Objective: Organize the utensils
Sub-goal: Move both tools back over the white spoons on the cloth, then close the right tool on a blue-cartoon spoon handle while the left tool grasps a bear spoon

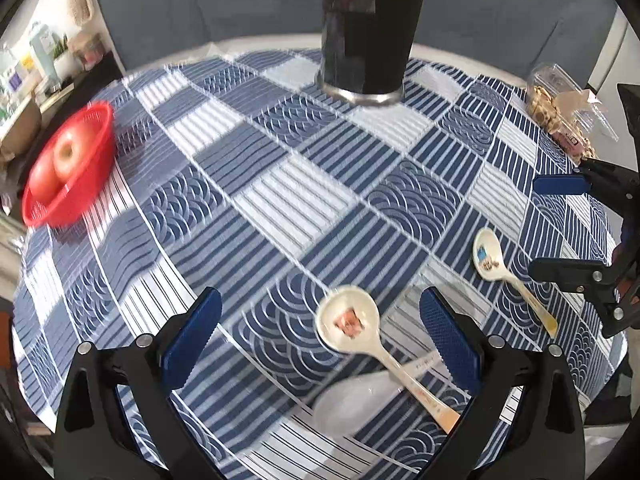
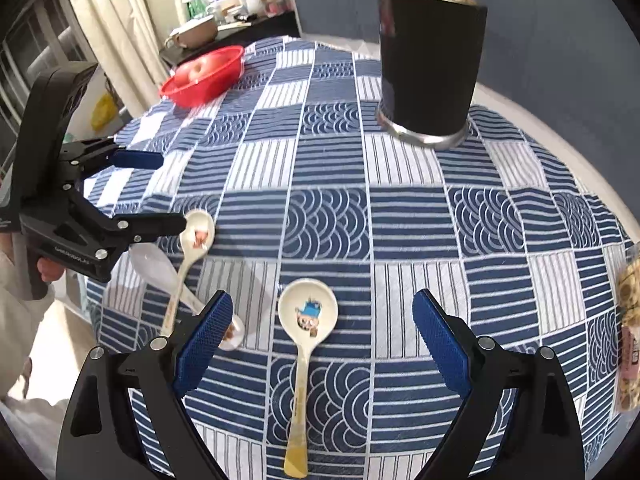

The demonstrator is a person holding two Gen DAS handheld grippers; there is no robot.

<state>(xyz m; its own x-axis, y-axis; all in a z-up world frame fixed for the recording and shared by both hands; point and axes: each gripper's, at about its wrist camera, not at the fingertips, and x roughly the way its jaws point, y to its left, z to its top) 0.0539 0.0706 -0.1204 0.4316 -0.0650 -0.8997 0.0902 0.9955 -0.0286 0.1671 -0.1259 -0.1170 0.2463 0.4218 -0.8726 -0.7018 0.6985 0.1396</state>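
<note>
A cream spoon with a red picture [image 1: 347, 322] lies between the fingers of my open left gripper [image 1: 320, 336], crossed over a white plastic spoon [image 1: 352, 400]. A second cream spoon, with a blue picture [image 2: 307, 314], lies between the fingers of my open right gripper [image 2: 322, 336], handle toward the camera. That spoon [image 1: 488, 256] also shows in the left wrist view, beside the right gripper [image 1: 535, 226]. The right wrist view shows the left gripper [image 2: 172, 192] over the red-picture spoon [image 2: 197, 236] and plastic spoon [image 2: 154, 264]. A black utensil holder [image 1: 368, 32] [image 2: 428, 64] with chopsticks stands at the far side.
A blue-and-white patchwork cloth [image 2: 332, 168] covers the round table. A red basket with apples [image 1: 68, 164] [image 2: 204, 76] sits at the far left edge. A clear snack bag [image 1: 556, 108] [image 2: 628, 320] lies at the right edge. A person's hand [image 2: 44, 270] holds the left gripper.
</note>
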